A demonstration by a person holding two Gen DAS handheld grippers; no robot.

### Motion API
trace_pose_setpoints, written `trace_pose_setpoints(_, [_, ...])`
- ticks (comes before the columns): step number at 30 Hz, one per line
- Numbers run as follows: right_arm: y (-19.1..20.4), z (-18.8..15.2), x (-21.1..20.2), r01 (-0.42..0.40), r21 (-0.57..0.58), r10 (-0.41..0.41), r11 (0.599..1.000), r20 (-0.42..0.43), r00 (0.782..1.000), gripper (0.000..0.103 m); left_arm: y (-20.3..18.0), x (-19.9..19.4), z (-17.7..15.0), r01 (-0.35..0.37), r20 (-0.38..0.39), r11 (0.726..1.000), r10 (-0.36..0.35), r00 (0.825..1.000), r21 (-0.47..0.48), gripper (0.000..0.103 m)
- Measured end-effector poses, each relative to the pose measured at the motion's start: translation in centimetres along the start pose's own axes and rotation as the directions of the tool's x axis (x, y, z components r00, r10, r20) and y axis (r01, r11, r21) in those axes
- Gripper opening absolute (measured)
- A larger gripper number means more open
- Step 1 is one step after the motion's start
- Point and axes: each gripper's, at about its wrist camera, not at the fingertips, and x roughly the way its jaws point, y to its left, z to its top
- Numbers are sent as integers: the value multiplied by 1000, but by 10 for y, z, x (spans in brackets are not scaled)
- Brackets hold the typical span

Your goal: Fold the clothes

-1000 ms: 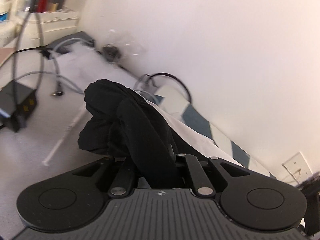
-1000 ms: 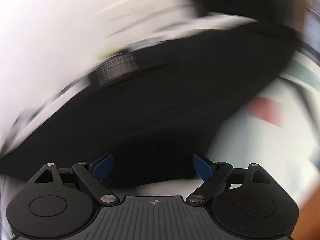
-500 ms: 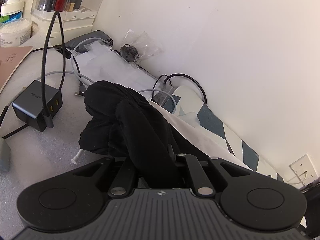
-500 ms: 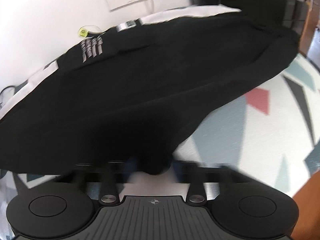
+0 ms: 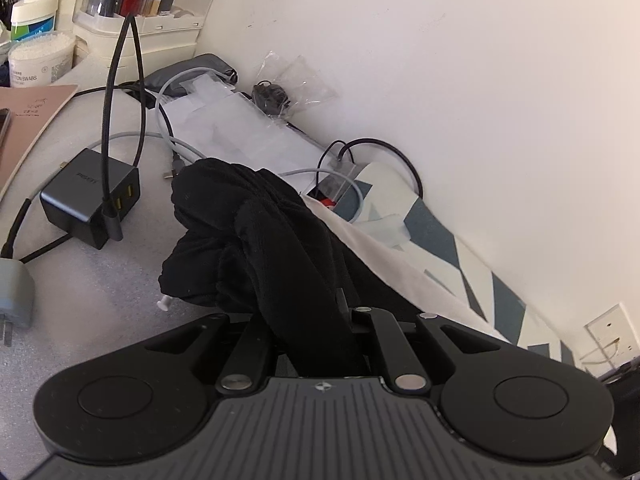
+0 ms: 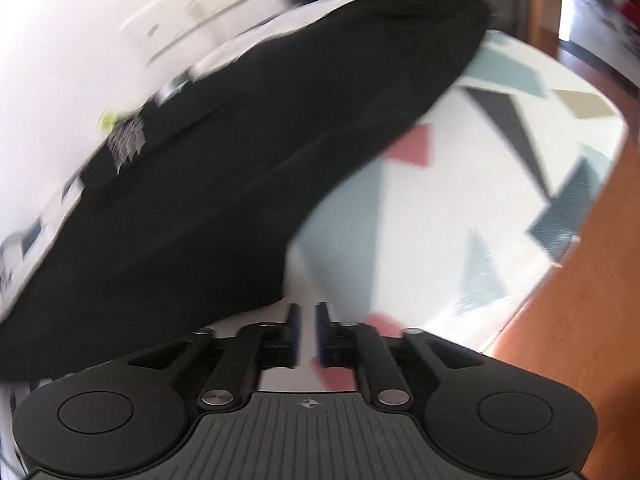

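Item: black garment (image 5: 256, 236), the thing to be folded. One bunched end was clamped in the left tool (image 5: 320, 332), its jaws nearly closed on the cloth, which rose straight ahead of the tool in a thick twisted roll (probably gathered so that the end could be lifted or drawn over for a fold). In the right wrist view the rest of the garment (image 6: 224, 168) lay spread ahead and to the left of the right tool (image 6: 307, 332), on a patterned cloth (image 6: 460, 208) covering the surface.

Right tool: jaws narrow and opening, nothing between them; patterned cloth showed through the gap. The garment's near edge lay just left of its tips, apart from them. By the look of it, no grip there.

Surroundings, left wrist view: a black charger block (image 5: 90, 196) with cables sat ahead and left of the left tool; a white wall (image 5: 460, 80) stood ahead and to the right; a tub of cotton swabs (image 5: 40, 60) stood far left.
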Motion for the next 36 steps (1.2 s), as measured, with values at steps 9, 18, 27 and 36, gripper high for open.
trace_pose_setpoints(9, [-38, 62, 29, -91, 160, 70, 983, 135, 988, 42, -2, -1, -1, -26, -6, 1000, 26, 1000, -8, 9])
trace_pose_setpoints(18, [-60, 95, 41, -55, 297, -34, 953, 289, 957, 3, -1, 2, -4, -42, -20, 999, 41, 999, -22, 9])
trace_pose_setpoints(27, [-58, 94, -6, 270, 299, -365, 915, 329, 871, 8, 6, 3, -10, -52, -26, 997, 50, 998, -50, 9])
trace_pose_setpoints(36, [74, 165, 57, 111, -322, -16, 940, 284, 959, 57, 3, 0, -15, -77, -11, 995, 77, 997, -65, 9])
